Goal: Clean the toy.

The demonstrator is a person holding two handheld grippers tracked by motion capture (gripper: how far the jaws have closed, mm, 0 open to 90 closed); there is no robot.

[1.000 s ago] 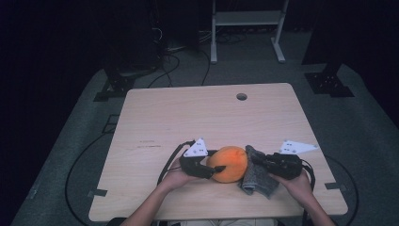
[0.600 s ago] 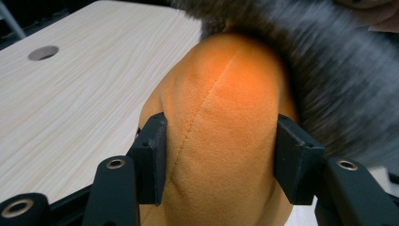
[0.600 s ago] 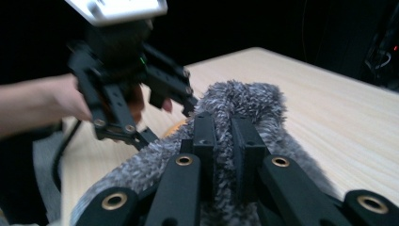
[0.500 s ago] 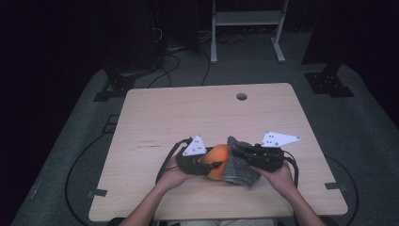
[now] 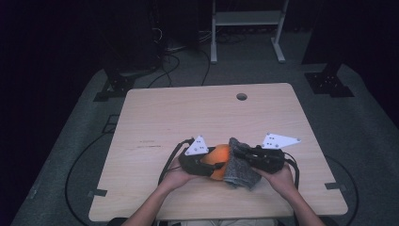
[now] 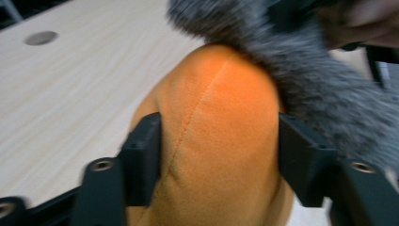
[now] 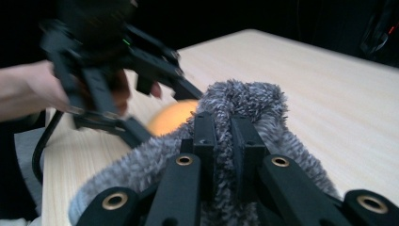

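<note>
Having just widened our left claw [image 6: 214,155] around the orange cushion [image 6: 221,136] at lower centre on the table [image 5: 188,113], our right claw [image 7: 222,136], pinching the grey fuzzy cloth [image 7: 244,101], has drawn it over the cushion's side, so covering looks underway.

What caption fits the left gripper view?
Black left gripper hugging a soft orange plush ball under a fuzzy grey cloth.

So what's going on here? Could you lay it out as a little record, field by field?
Surface: wooden table with a round hole
Orange item: soft orange plush, stitched seam
Grey item: fuzzy grey fabric, draped against the plush
Left hand-held gripper: jaws either side of the plush, just been opening
Right hand-held gripper: shut on the grey fabric
Holder: a person's hands, one per gripper
</note>
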